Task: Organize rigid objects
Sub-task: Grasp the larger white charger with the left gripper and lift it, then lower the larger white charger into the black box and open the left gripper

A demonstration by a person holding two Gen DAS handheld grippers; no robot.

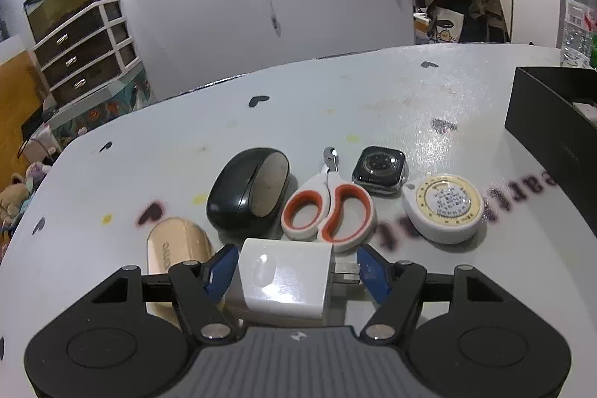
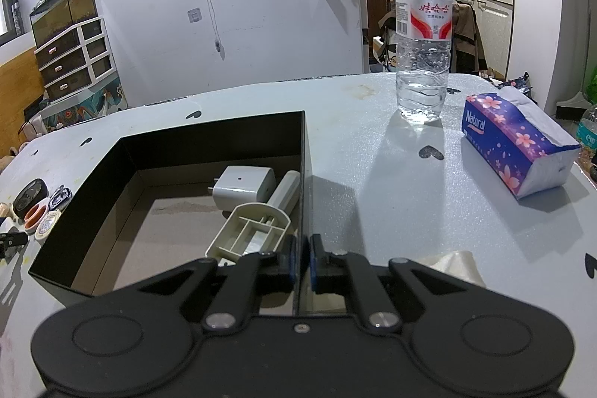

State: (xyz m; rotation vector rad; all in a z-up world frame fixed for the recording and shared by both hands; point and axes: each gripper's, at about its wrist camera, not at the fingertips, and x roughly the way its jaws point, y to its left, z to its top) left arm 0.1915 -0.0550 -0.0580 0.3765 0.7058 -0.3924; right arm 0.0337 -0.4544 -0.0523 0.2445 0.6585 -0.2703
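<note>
Two grippers: left gripper (image 1: 297,267) spread around white charger (image 1: 285,276), pads apart from it; right gripper (image 2: 301,262) pinching black box (image 2: 209,127) wall.
Writing: tissue pack (image 2: 516,142) at 2 o'clock reads "Natural".
Charger: glossy white cube, metal prongs pointing 3 o'clock, at 6 o'clock of scissors (image 1: 328,211).

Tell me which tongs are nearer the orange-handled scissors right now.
Left. The left tongs straddle a white charger directly in front of the scissors. The right tongs are clamped on the black box's wall, the scissors lying far off beyond the box's opposite side.
</note>
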